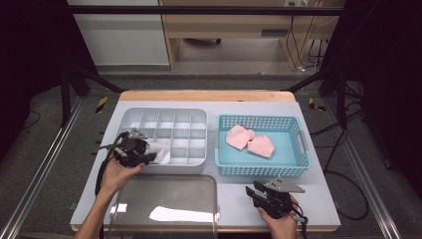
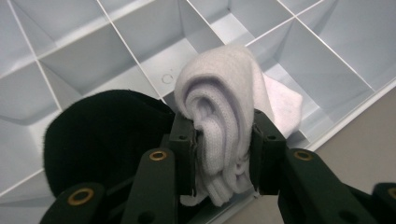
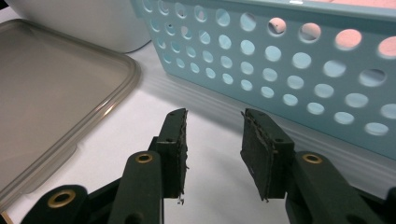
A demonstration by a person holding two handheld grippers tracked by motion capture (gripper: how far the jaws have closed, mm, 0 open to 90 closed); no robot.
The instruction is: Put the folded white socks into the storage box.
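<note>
My left gripper (image 1: 148, 157) is shut on a rolled white sock (image 1: 161, 152) over the front-left compartments of a white divided organizer box (image 1: 182, 131). In the left gripper view the white sock (image 2: 224, 126) is pinched between the jaws of the left gripper (image 2: 223, 156), its far end hanging into a cell of the organizer (image 2: 88, 56). A black sock (image 2: 102, 135) lies in the cell beside it. My right gripper (image 1: 255, 192) rests open near the table's front edge, in front of a blue basket (image 1: 259, 172); between the right gripper's (image 3: 215, 140) jaws there is nothing.
Two pink folded cloths (image 1: 238, 137) (image 1: 262, 146) lie in the blue basket (image 3: 280, 70). A clear grey lid (image 1: 166, 204) lies flat in front of the organizer, also seen as the lid (image 3: 51, 93) left of my right gripper. The table (image 1: 318, 199) ends just behind my hands.
</note>
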